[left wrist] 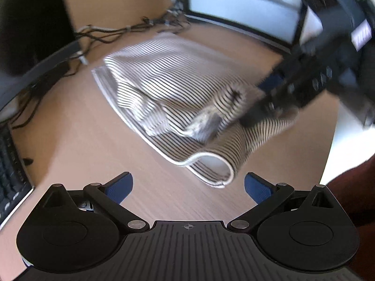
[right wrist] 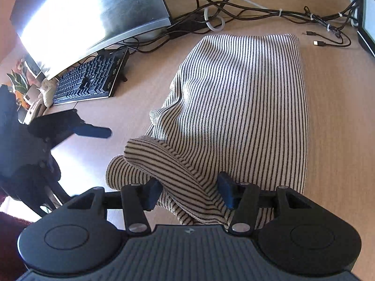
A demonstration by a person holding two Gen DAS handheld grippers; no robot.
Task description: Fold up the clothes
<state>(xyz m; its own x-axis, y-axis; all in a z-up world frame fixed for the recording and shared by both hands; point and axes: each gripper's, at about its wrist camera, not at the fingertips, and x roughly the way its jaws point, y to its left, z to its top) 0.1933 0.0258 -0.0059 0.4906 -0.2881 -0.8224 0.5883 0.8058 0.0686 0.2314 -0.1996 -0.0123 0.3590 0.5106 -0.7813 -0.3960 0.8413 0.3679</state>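
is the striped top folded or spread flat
Folded, but loosely: the striped top lies doubled into a narrow block on the desk, one sleeve bunched between the right claw's fingers.

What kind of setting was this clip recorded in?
Probably an office or home computer desk: a wooden desk with a monitor, a keyboard and tangled cables behind the striped garment.
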